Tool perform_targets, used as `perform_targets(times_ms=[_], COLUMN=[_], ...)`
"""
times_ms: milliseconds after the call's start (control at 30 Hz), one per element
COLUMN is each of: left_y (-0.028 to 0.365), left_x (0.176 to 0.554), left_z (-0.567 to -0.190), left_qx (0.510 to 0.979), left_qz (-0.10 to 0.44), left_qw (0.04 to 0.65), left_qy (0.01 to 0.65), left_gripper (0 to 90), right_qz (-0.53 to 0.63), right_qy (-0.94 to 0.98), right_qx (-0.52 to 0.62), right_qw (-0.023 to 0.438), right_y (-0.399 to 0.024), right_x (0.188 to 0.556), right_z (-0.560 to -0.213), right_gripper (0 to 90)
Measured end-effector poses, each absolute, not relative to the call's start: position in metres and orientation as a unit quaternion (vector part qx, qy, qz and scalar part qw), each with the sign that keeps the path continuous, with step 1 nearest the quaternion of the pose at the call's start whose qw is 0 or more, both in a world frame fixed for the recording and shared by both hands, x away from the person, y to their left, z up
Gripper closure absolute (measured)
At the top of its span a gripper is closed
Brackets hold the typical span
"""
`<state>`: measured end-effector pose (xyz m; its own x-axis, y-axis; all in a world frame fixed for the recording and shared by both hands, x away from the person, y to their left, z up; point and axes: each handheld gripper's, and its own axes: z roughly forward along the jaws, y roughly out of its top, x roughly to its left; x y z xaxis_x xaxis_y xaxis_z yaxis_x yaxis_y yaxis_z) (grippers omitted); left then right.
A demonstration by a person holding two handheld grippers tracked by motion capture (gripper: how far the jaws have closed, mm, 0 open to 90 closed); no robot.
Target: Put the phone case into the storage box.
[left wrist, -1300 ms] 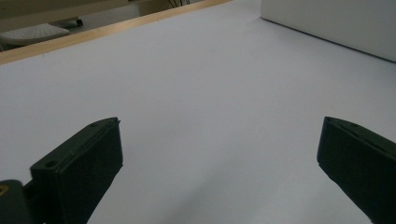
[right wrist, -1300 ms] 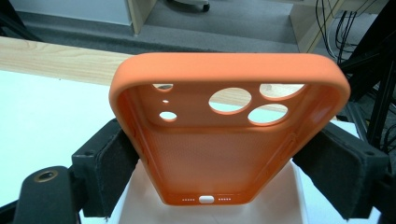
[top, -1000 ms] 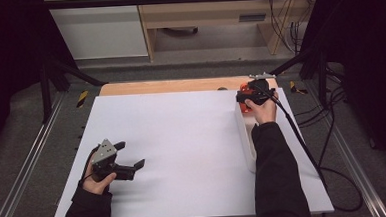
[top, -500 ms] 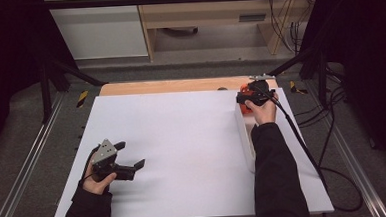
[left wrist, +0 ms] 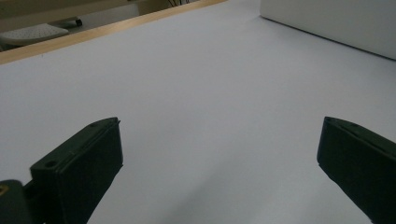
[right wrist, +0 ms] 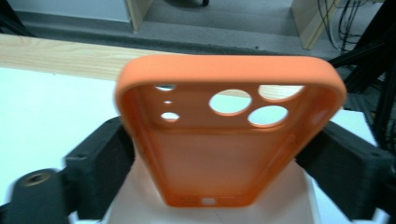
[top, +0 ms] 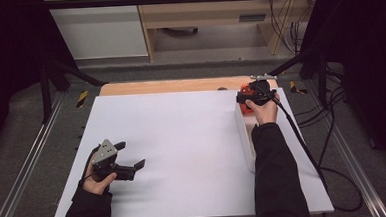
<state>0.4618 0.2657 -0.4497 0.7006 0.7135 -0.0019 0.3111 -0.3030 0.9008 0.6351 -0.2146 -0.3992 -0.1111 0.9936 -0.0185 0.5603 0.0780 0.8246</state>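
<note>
1. Right now I'm seeing the right gripper (top: 253, 93) sitting at the far right corner of the white bench (top: 182, 139), over the far end of a white box (top: 246, 140) that is lying along the right edge.
2. Its jaws have just been opening; in the right gripper view the orange phone case (right wrist: 229, 135) is sitting between them, open side up, camera cutouts at the far end.
3. Jaws are flanking the case's two long sides; I can't tell whether the pads are still pressing on it.
4. Case is resting over the white box top, near the wooden strip (right wrist: 56, 56) along the far edge.
5. I'm holding the left gripper (top: 128, 162) at the near left corner, jaws spread wide, nothing between them, just bare bench.
</note>
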Motion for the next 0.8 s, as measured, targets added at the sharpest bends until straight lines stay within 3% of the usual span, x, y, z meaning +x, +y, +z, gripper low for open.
perform_targets(times_ms=[133, 800], left_y=[0.266, 0.264], left_x=[0.462, 0.461], left_z=[-0.45, -0.45], left_qx=[0.781, 0.782], left_qz=[0.205, 0.205], left_qw=[0.491, 0.492], left_qy=[0.327, 0.325], left_gripper=[0.0, 0.0], right_qz=[0.345, 0.398], right_qy=[0.663, 0.675], right_qx=[0.585, 0.536], right_qw=[0.315, 0.313], right_y=[-0.216, -0.224], right_x=[0.635, 0.603], right_z=[-0.397, -0.37], right_gripper=[1.3, 0.5])
